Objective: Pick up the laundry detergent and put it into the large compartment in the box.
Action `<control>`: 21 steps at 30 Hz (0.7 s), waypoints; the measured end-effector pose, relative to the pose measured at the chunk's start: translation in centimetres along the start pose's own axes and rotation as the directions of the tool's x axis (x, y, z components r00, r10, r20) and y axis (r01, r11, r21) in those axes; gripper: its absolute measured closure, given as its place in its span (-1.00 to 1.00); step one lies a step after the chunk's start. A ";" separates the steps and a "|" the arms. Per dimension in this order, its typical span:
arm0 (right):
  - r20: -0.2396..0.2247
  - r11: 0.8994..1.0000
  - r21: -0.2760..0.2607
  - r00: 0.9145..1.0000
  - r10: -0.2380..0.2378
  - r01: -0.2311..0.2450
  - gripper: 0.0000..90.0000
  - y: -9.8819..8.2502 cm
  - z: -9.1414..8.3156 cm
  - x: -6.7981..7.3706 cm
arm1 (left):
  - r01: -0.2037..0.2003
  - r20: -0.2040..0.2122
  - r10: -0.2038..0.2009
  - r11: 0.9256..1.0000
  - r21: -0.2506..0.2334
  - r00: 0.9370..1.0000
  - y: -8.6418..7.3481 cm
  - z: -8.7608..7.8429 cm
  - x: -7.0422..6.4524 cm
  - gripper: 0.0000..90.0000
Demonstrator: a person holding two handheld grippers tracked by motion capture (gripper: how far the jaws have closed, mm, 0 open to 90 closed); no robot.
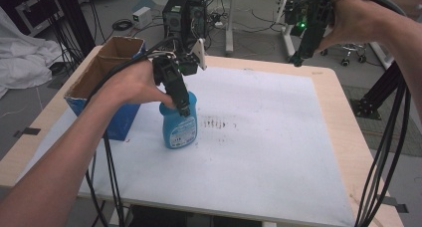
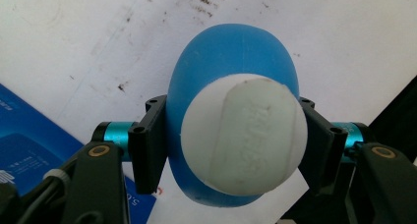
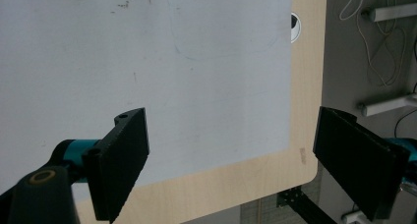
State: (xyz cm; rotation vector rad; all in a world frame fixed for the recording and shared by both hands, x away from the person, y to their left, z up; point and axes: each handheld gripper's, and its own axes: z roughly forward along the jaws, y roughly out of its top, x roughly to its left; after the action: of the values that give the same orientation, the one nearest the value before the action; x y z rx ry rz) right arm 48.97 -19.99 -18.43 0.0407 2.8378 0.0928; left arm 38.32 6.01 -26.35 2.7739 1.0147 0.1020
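A blue bottle point(image 1: 179, 128) with a white label stands upright on the white mat point(image 1: 268, 137), left of the middle. My left gripper point(image 1: 184, 106) comes down on it from above and is shut on its top. In the left gripper view the bottle's white cap point(image 2: 243, 133) sits between the two black jaws, which press the blue bottle point(image 2: 231, 52) just under the cap. My right gripper point(image 1: 298, 57) hangs high over the table's far right corner. Its jaws stand wide apart in the right gripper view, the right gripper point(image 3: 236, 165) holding nothing.
An open cardboard box point(image 1: 107, 67) with blue sides stands at the table's left edge, close beside the bottle. Dark smudges point(image 1: 219, 123) mark the mat near its middle. Cables point(image 1: 388, 152) hang past the table's right edge. Computer cases point(image 1: 186, 15) stand on the floor behind.
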 end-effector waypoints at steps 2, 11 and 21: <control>0.000 1.000 0.004 1.000 0.010 -0.010 -0.71 -0.1 0.0 0.0 | -0.011 -0.005 0.011 1.000 -0.004 1.000 0.4 -1.2 0.2 -0.16; 0.004 1.000 -0.001 1.000 0.010 -0.010 -0.71 -0.3 -0.1 -0.1 | -0.035 -0.047 0.035 0.999 -0.005 0.998 2.4 -7.5 1.4 -0.16; 0.002 1.000 -0.014 1.000 0.013 -0.013 -0.71 -0.6 0.1 -0.2 | -0.019 -0.054 0.018 1.000 -0.024 0.998 3.4 -13.7 3.1 -0.16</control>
State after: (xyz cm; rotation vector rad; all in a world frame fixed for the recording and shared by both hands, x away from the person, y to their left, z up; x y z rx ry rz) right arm 49.21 -20.61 -18.49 0.0558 2.8353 0.1154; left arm 41.13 7.51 -12.27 2.7728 0.9933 0.1917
